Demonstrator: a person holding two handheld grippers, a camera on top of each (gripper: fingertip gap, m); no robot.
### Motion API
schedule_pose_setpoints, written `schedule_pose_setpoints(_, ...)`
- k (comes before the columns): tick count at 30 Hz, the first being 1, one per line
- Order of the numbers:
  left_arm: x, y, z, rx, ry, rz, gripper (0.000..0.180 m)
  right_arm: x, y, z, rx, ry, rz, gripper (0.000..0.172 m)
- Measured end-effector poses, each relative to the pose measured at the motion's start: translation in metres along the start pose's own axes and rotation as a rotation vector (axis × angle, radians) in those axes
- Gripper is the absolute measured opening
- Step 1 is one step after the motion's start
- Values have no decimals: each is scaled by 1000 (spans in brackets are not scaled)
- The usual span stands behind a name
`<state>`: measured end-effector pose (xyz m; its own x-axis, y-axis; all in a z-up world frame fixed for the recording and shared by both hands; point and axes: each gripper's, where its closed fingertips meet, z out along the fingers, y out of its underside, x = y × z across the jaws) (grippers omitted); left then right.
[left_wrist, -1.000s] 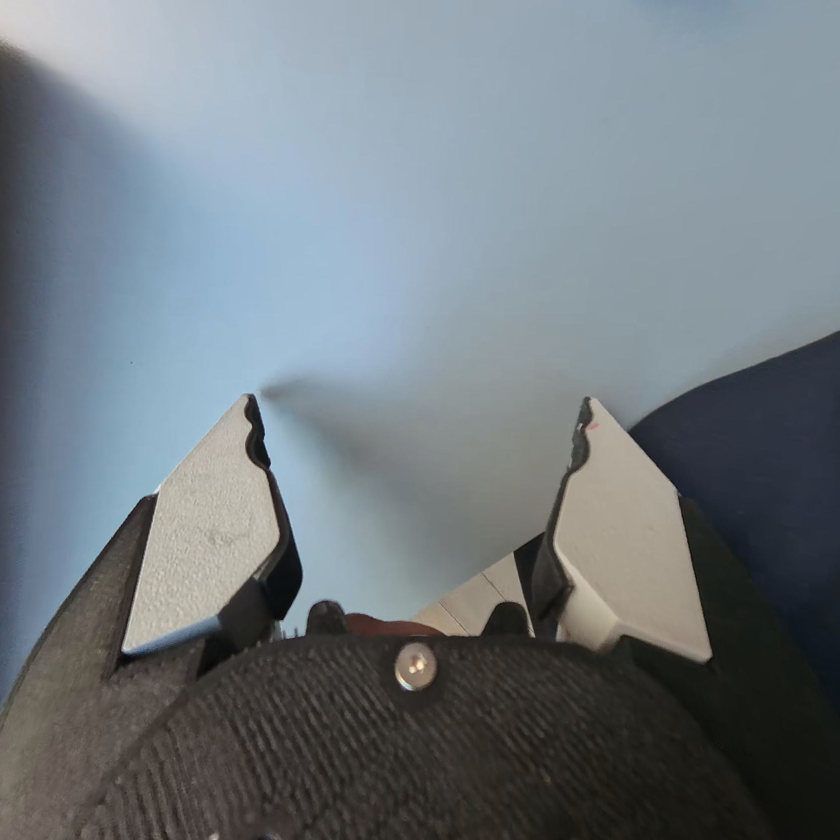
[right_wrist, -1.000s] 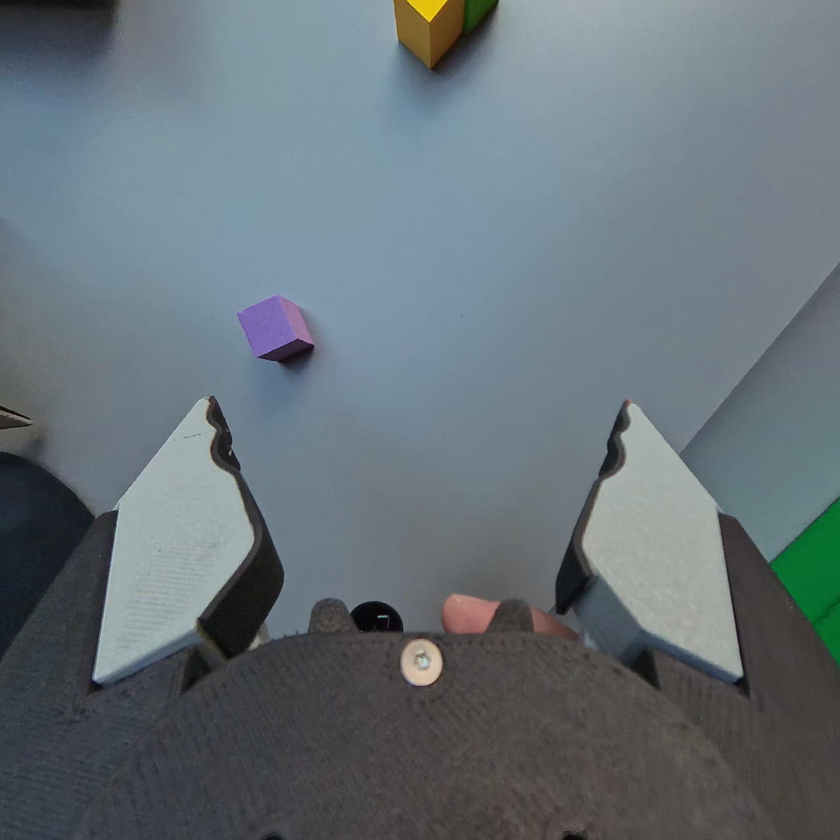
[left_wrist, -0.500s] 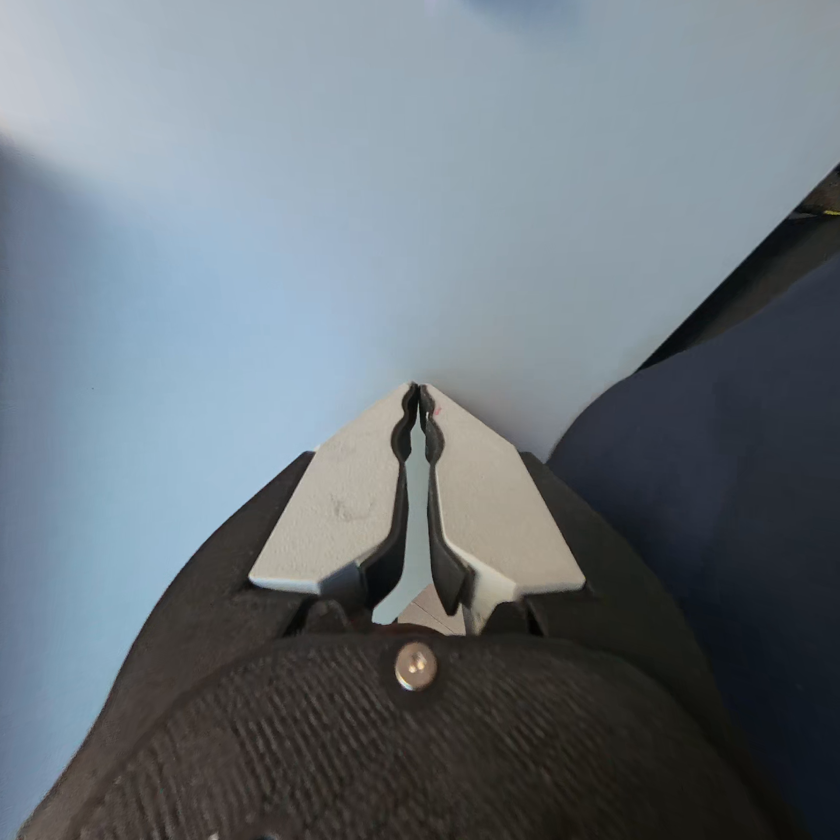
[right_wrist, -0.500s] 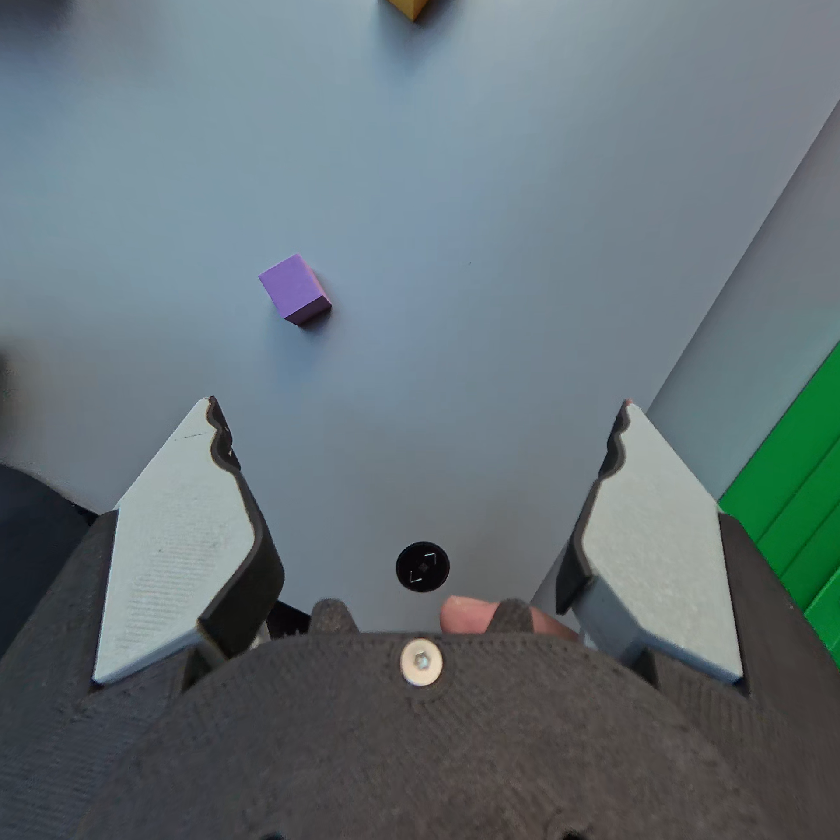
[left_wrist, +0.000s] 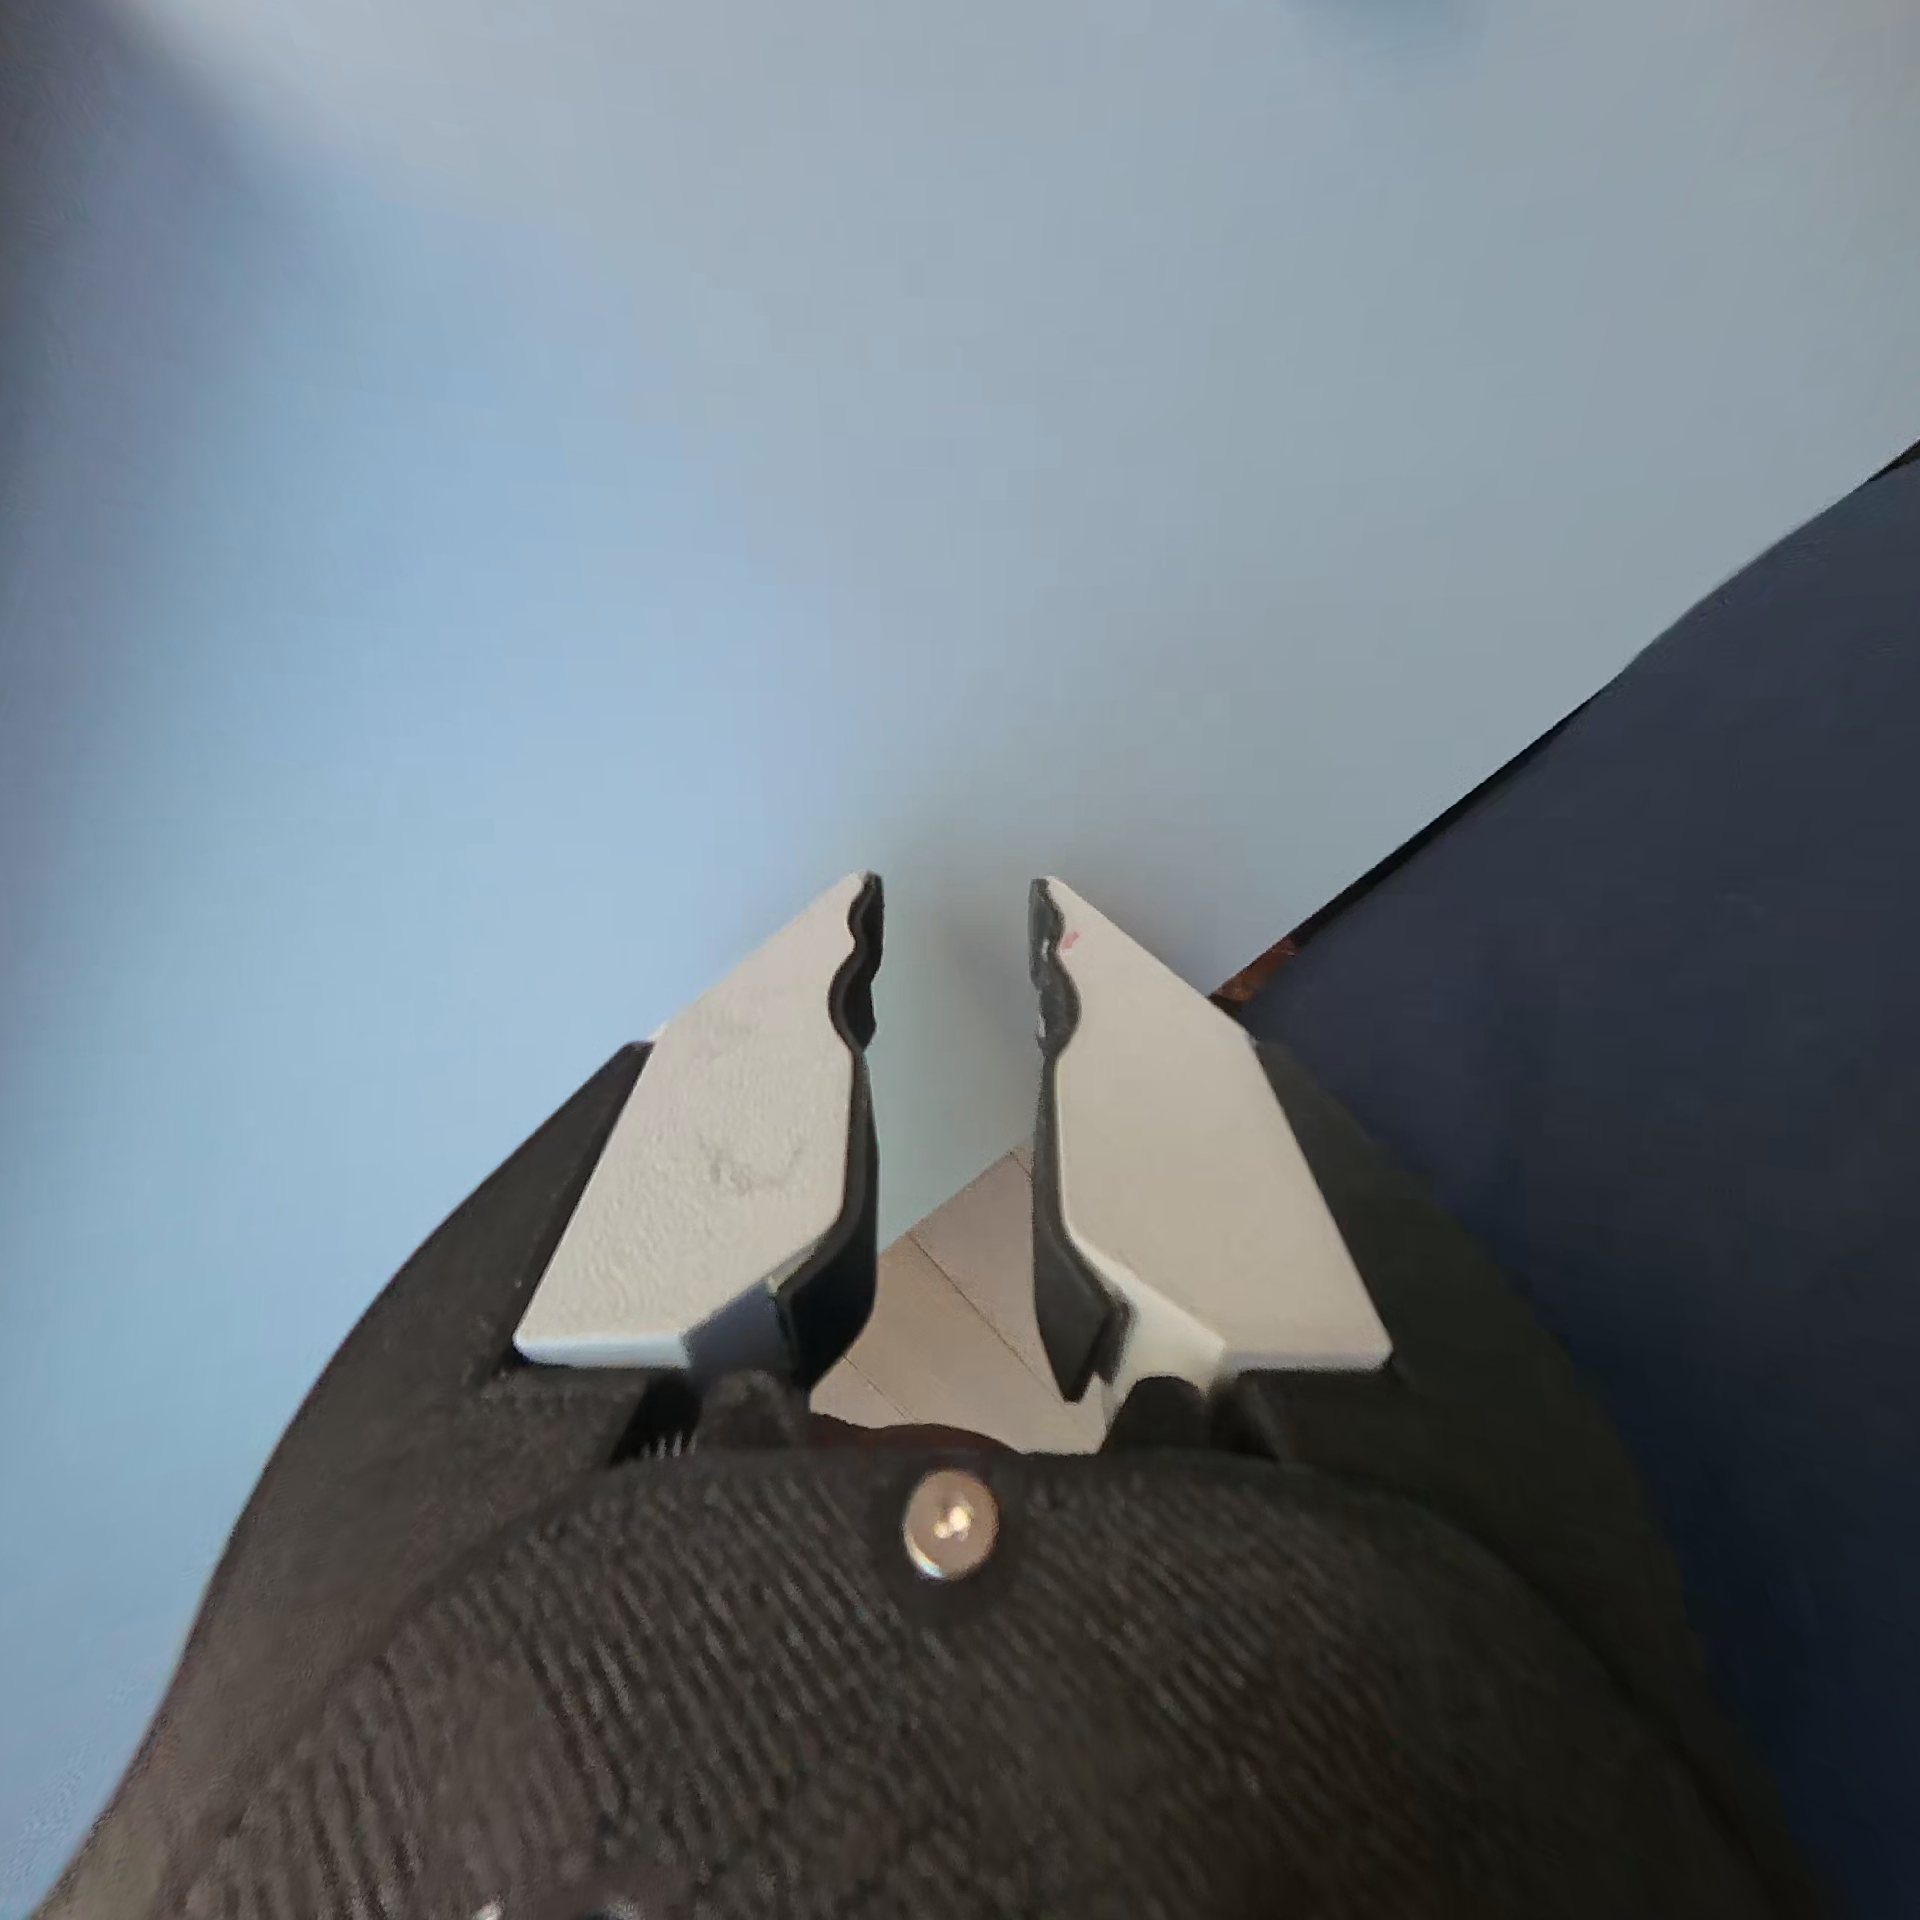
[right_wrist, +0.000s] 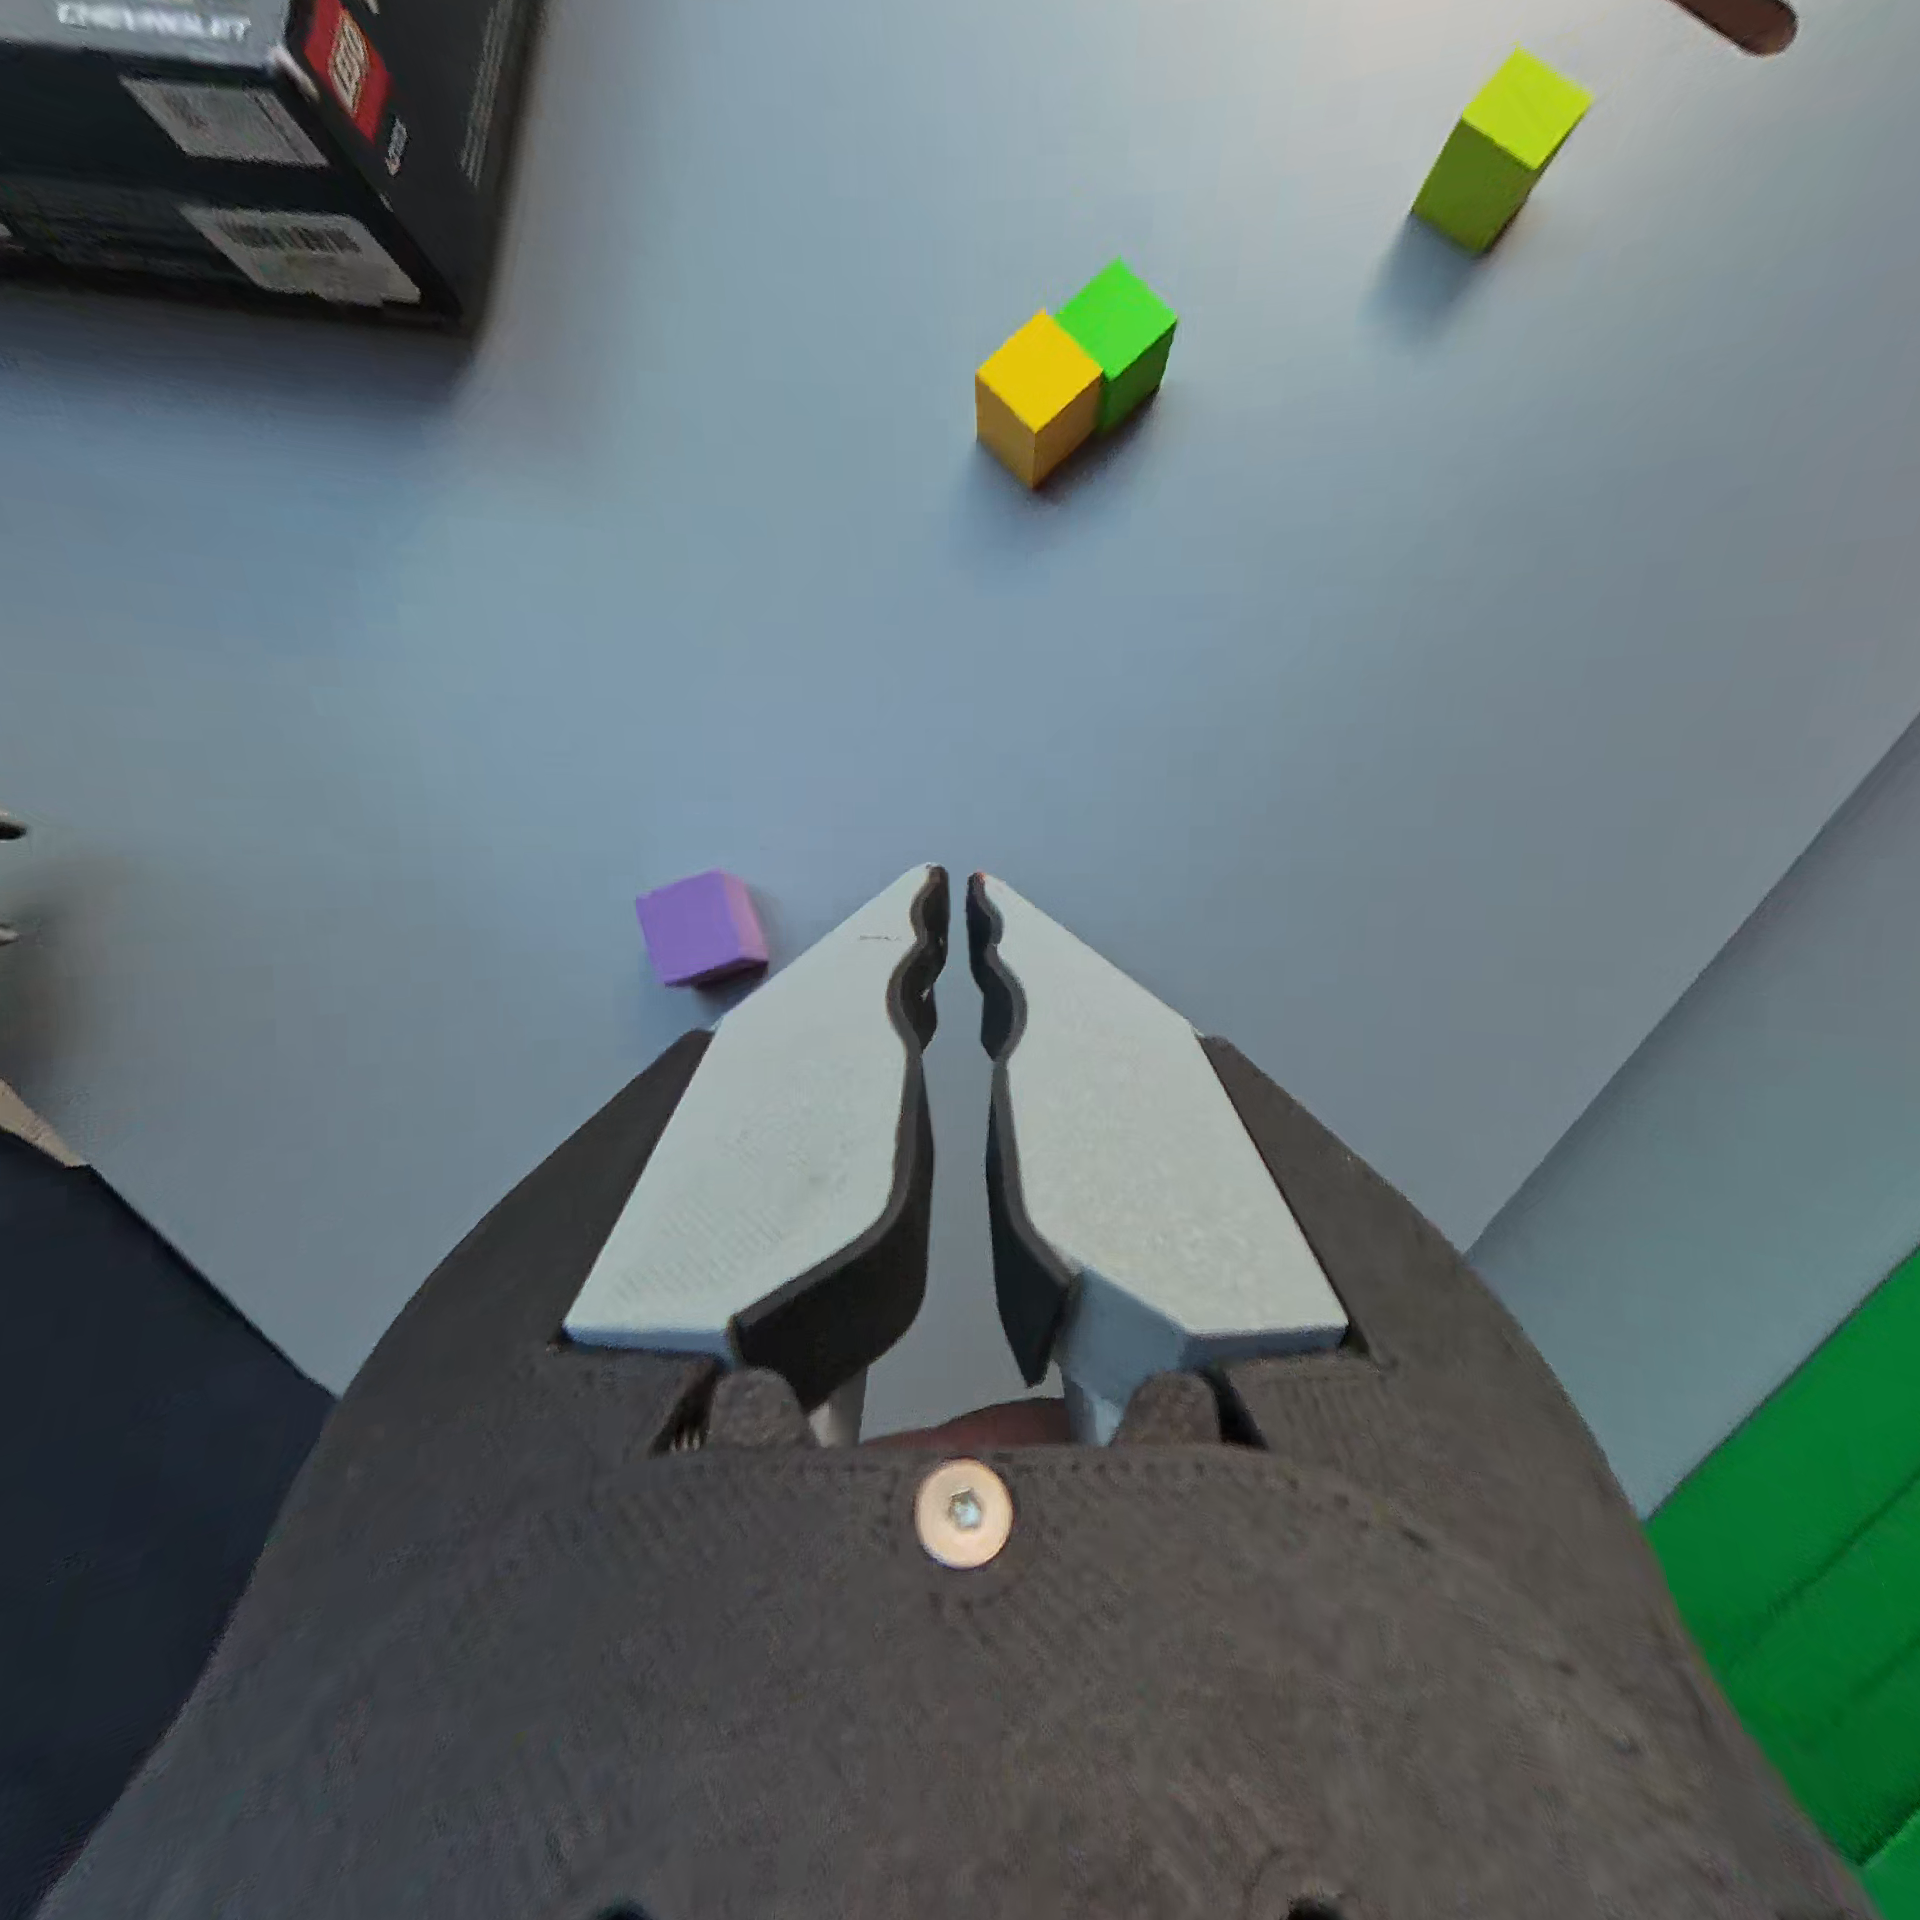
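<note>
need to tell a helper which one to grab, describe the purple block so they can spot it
On the blue-grey table, look just left of the right gripper fingers. The purple block lies there alone, the smallest cube, far from the touching yellow and green cubes.

A purple cube (right_wrist: 698, 928) is seen near on the blue counter (right_wrist: 1351, 675); farther off, a yellow cube (right_wrist: 1034, 395) touches a green cube (right_wrist: 1127, 338). A lime block (right_wrist: 1496, 156) stands far right, a black box (right_wrist: 239, 156) far left.

My left gripper (left_wrist: 956, 904) and right gripper (right_wrist: 956, 883) look alike: black textured shells, pale grey fingers (right_wrist: 790, 1143) with wavy black pads, silver screw (right_wrist: 964, 1512) at six o'clock.
</note>
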<state>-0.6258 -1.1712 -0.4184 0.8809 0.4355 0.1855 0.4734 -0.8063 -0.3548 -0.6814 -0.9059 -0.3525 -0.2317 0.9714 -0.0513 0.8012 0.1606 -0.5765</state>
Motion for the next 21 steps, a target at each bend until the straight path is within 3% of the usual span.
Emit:
schedule_pose_setpoints(3, 4, 10, -3, -23, -22, -68, 26, 16, -23, 21, 27, -58, 0, 29)
schedule_pose_setpoints(8, 23, 28, -3, -72, -48, -162, 26, 32, -53, 63, 38, -167, -105, 38)
schedule_pose_setpoints(14, 45, 36, -6, -89, -74, -268, 26, 50, -78, 115, -53, -243, -376, 35)
schedule_pose_setpoints(18, 51, 40, -8, -90, -93, -343, 26, 23, -89, 122, -43, -383, -475, 33)
schedule_pose_setpoints(21, 54, 43, -8, -95, -94, -379, 26, 13, -86, 133, -43, -344, -537, 31)
